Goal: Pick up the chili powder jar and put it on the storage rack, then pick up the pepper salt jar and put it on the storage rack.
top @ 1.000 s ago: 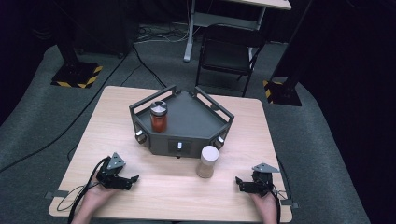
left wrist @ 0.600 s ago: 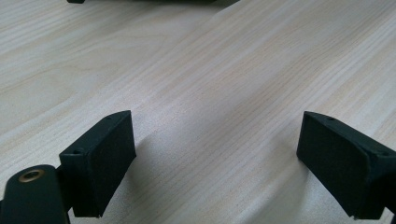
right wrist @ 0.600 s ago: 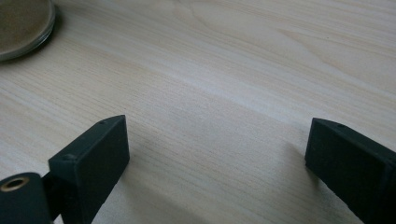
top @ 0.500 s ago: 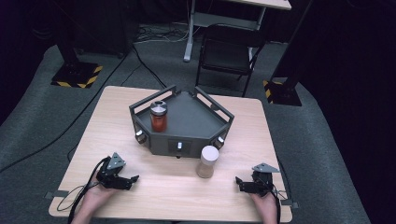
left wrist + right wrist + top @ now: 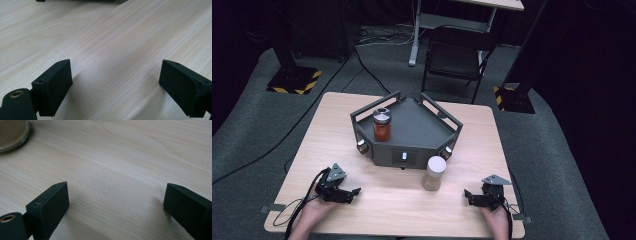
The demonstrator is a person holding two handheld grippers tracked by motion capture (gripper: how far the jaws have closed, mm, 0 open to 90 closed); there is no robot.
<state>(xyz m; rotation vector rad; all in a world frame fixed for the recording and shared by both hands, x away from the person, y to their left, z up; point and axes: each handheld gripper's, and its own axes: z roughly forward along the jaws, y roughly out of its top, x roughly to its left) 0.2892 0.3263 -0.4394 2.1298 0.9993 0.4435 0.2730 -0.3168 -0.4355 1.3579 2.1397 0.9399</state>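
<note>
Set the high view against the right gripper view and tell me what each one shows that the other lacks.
The high view alone shows the dark tray with a red-filled jar standing on it, the left gripper near the table's front left, the person's hands, and the chair beyond the table.

The right gripper view alone shows, close up, the right gripper with its jaws spread wide over bare wood, nothing between them.

Both share the wooden table and the pale jar, which stands on the table in front of the tray; its base edge appears at the right gripper view's top left corner.
</note>
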